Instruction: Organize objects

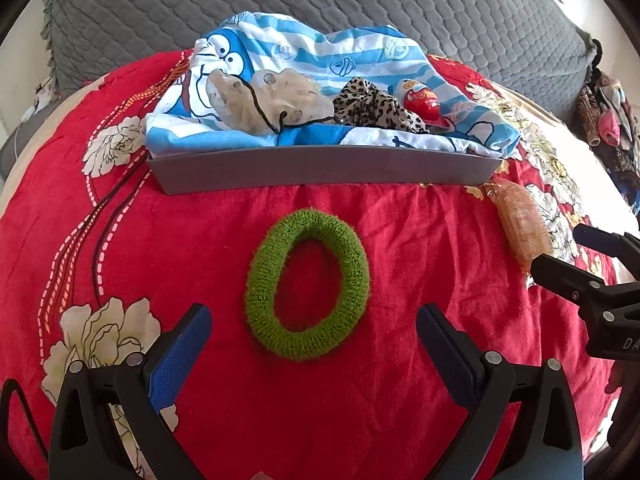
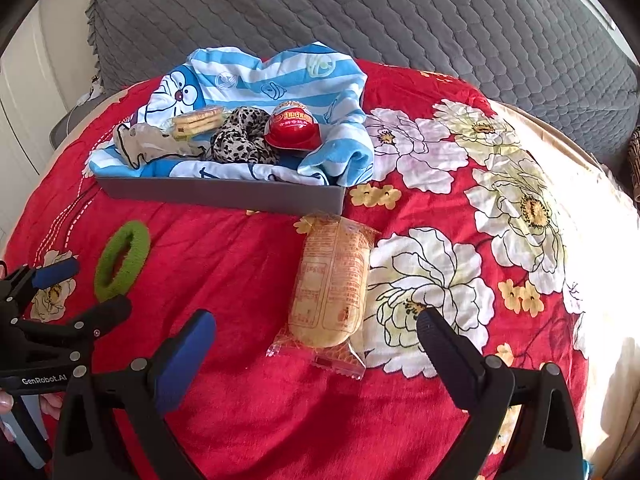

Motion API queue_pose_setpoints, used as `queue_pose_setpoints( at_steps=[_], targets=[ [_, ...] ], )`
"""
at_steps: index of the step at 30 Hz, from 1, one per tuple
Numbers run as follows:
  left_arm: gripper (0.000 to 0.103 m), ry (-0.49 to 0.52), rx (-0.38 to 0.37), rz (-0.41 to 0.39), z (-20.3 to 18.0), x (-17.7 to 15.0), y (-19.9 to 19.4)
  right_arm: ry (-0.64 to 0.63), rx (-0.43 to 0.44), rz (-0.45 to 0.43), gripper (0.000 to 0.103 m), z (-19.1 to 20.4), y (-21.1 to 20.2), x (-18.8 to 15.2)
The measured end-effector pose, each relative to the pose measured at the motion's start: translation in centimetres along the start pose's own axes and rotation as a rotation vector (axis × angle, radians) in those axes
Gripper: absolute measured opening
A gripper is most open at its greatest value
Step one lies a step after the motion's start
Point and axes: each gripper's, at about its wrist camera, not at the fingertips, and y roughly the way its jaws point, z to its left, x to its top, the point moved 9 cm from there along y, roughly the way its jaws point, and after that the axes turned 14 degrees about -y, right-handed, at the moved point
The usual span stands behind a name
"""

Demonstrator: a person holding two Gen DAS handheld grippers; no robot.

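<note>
A red bedspread (image 2: 248, 400) printed with large white flowers is covering the work surface, and a grey quilted cover (image 2: 400, 12) is rising behind it. A grey tray (image 2: 224, 194) is sitting on the spread, lined with a blue-and-white striped cartoon cloth (image 2: 256, 80).

Inside the tray, a leopard-print scrunchie (image 2: 240, 136), a red egg-shaped pack (image 2: 294, 128), a wrapped biscuit sandwich (image 2: 198, 120) and a pale hair claw (image 2: 148, 146) are lying on the cloth.

In front of the tray a green scrunchie (image 1: 307, 285) is lying flat, and the left gripper (image 1: 312, 322) is hovering over its near side with its jaws spread wide, gripping nothing. Just off the tray's front right corner a wrapped orange snack cake (image 2: 330, 280) is lying lengthwise; the right gripper (image 2: 316, 330) is standing wide apart around its near end, also empty.
</note>
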Motion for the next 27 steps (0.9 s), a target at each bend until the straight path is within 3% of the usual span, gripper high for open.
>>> queue_pose_setpoints(
  at_steps=[27],
  targets=[
    [0.102, -0.021, -0.011, 0.015, 0.2, 0.1, 1.5, 0.007, 0.001, 0.020, 0.101, -0.7, 1.8, -0.1]
  ],
)
